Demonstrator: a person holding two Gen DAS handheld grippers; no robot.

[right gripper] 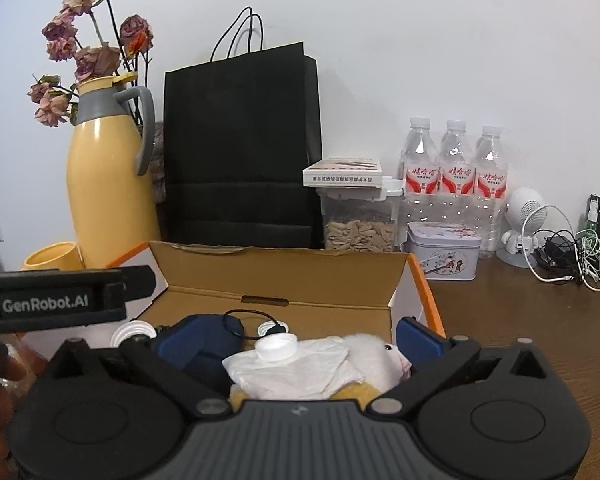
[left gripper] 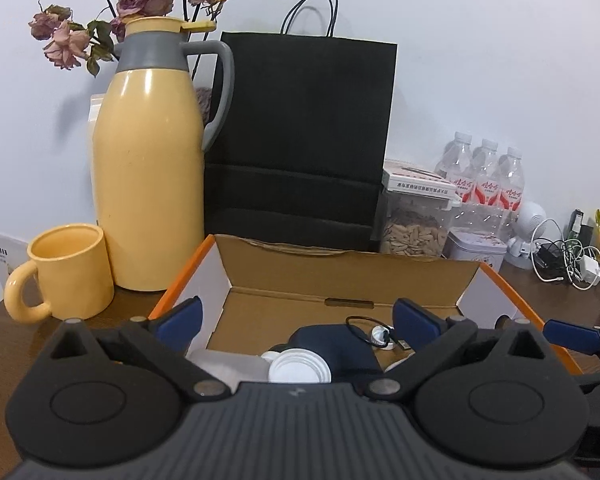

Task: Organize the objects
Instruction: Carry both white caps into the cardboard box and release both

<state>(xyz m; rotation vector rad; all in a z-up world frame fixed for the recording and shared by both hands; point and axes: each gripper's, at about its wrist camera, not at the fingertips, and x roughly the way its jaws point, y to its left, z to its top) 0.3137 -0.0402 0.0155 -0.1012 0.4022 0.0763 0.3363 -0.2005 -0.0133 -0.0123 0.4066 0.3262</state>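
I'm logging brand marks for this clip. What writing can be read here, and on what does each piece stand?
"GenRobot.AI": on the side of the left gripper's body, seen from the right wrist.
Red-and-white labels on the three water bottles: characters too blurred to read.
Printed line on the edge of the flat white box atop the seed container: upside down, too small to read.
Floral tin: only pictures can be made out.

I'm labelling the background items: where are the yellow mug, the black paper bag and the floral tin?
yellow mug [left gripper: 74,276]: left wrist view, front of its body.
black paper bag [right gripper: 240,140]: right wrist view, middle of its front face.
floral tin [right gripper: 444,256]: right wrist view, its front wall.
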